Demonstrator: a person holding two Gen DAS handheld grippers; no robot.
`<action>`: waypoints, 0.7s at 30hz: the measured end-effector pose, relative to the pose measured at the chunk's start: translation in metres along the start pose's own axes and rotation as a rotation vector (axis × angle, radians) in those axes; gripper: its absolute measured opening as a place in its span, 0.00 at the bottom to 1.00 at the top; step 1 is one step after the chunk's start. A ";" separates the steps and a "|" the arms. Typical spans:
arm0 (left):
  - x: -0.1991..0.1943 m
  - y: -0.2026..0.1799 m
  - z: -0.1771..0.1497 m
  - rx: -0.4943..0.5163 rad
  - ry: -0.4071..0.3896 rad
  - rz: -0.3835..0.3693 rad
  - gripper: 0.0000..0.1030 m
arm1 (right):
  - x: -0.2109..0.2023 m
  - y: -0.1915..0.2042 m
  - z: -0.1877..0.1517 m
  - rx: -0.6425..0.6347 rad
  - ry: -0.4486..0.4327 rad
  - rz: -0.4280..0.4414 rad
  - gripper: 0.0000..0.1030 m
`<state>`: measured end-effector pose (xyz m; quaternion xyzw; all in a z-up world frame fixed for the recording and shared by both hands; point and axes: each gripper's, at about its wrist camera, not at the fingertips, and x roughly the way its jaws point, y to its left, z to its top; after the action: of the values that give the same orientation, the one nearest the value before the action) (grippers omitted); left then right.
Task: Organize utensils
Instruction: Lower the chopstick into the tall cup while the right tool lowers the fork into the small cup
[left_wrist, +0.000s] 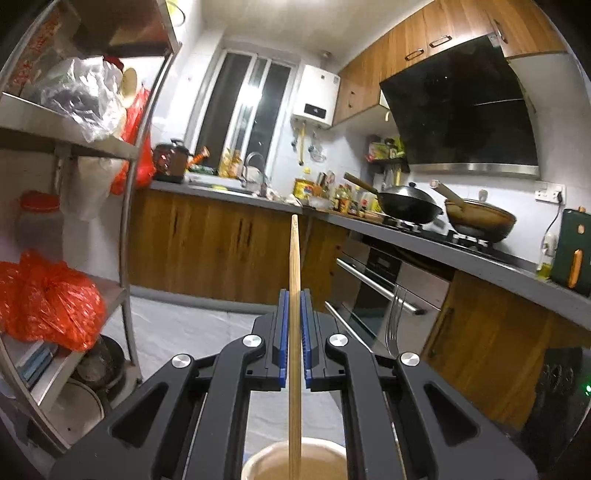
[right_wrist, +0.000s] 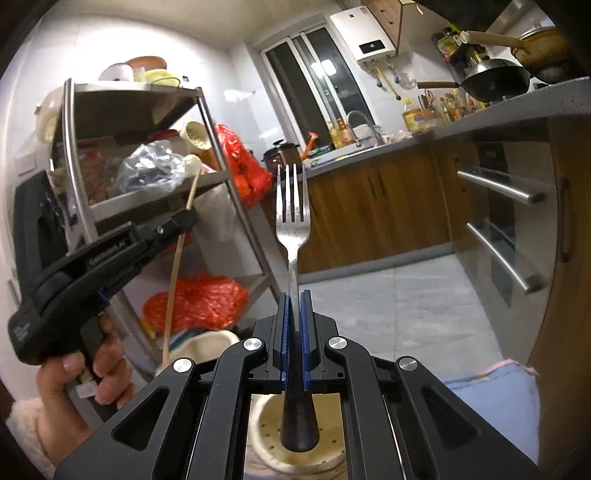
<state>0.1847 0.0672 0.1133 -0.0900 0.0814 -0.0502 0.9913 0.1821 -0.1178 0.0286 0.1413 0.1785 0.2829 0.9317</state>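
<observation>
My left gripper (left_wrist: 294, 295) is shut on a wooden chopstick (left_wrist: 294, 258) that stands upright, its lower end over a cream cup (left_wrist: 295, 458) below. My right gripper (right_wrist: 294, 297) is shut on a steel fork (right_wrist: 292, 206) with a black handle, tines up, the handle end over a cream perforated utensil holder (right_wrist: 295, 443). In the right wrist view the left gripper (right_wrist: 184, 218) appears at left, hand-held, with the chopstick (right_wrist: 177, 258) reaching down toward a second cream cup (right_wrist: 207, 343). The fork also shows faintly in the left wrist view (left_wrist: 395, 317).
A steel shelf rack (right_wrist: 221, 162) with red bags (right_wrist: 199, 302) and jars stands at left. Wooden cabinets (left_wrist: 221, 243), an oven (left_wrist: 373, 291), a grey counter (left_wrist: 480, 258) with woks (left_wrist: 410, 206) lie ahead and right. A blue cloth (right_wrist: 491, 398) lies at lower right.
</observation>
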 end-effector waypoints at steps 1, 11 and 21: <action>0.001 -0.002 -0.003 0.014 0.002 -0.006 0.06 | 0.002 0.000 -0.003 -0.011 0.009 -0.001 0.06; -0.012 -0.013 -0.039 0.138 0.179 -0.039 0.06 | 0.003 0.009 -0.022 -0.098 0.105 -0.050 0.06; -0.017 -0.018 -0.064 0.219 0.311 -0.009 0.06 | 0.003 0.019 -0.029 -0.157 0.178 -0.106 0.07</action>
<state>0.1560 0.0408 0.0571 0.0270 0.2275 -0.0764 0.9704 0.1633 -0.0967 0.0091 0.0325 0.2449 0.2579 0.9340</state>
